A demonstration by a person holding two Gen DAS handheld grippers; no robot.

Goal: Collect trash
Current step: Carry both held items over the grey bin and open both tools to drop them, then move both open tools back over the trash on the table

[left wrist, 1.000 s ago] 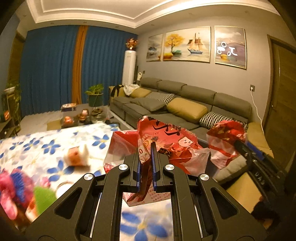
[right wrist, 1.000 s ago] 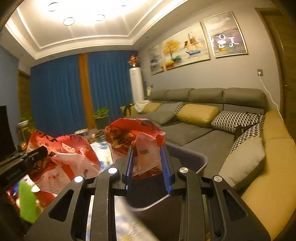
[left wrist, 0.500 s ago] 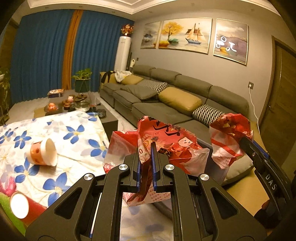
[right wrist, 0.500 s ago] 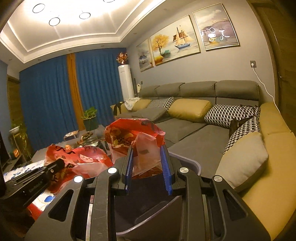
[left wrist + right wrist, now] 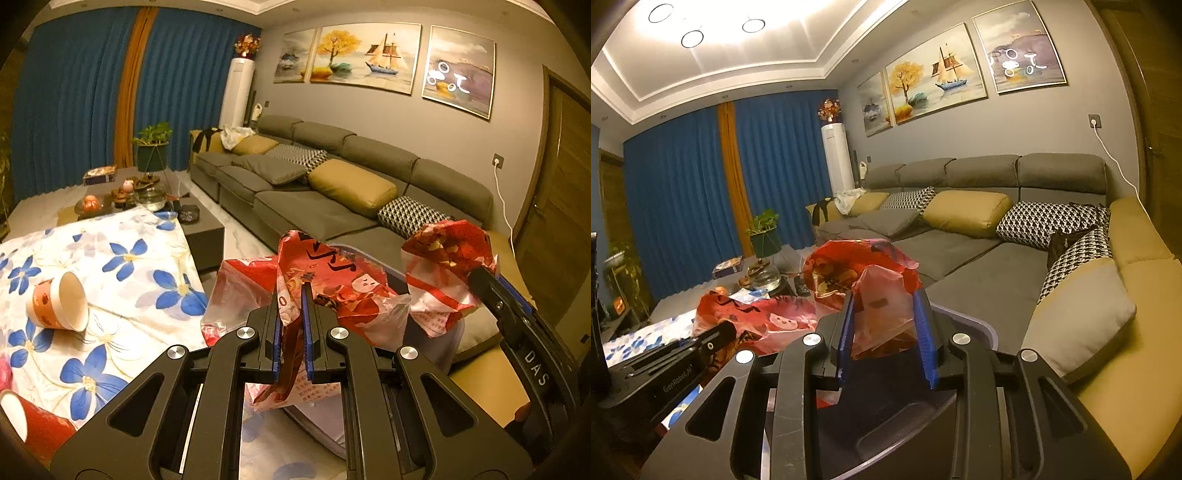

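**Two crumpled wrappers held above the bin; cups left on the desk**

Left gripper [image 5: 291, 325]: jaws nearly closed, clamped on a red printed wrapper [image 5: 332, 280]. The film is bunched between the pads and spills out above and below them. Right gripper [image 5: 886, 325]: jaws partly apart but pressing a second red wrapper [image 5: 864, 273], a pale translucent flap of it between the blue pads. Both bundles hang over the grey bin [image 5: 975, 325], whose rim shows just under the right gripper and also below the left one.

Handling, as a judgement: thin plastic film, very light, soft, no stiffness to speak of, likely slick. It crushes without harm, so nothing fragile here. Best held at a gathered fold, as now; a single loose layer could slide out. On letting go it may cling to a pad or drift, not drop straight, so release low and well inside the rim.

Around: desk under a white cloth with blue flowers [image 5: 122, 266]. A paper cup [image 5: 59, 306] lies on its side there, mouth toward the camera; a second, red cup [image 5: 33, 424] sits at the lower left edge, partly cut off. Both look like the remaining trash. Grey sofa [image 5: 332, 206] with yellow and patterned cushions beyond the bin, well apart.

In the way: the two grippers are close together over the bin, and each one's wrapper could brush the other.
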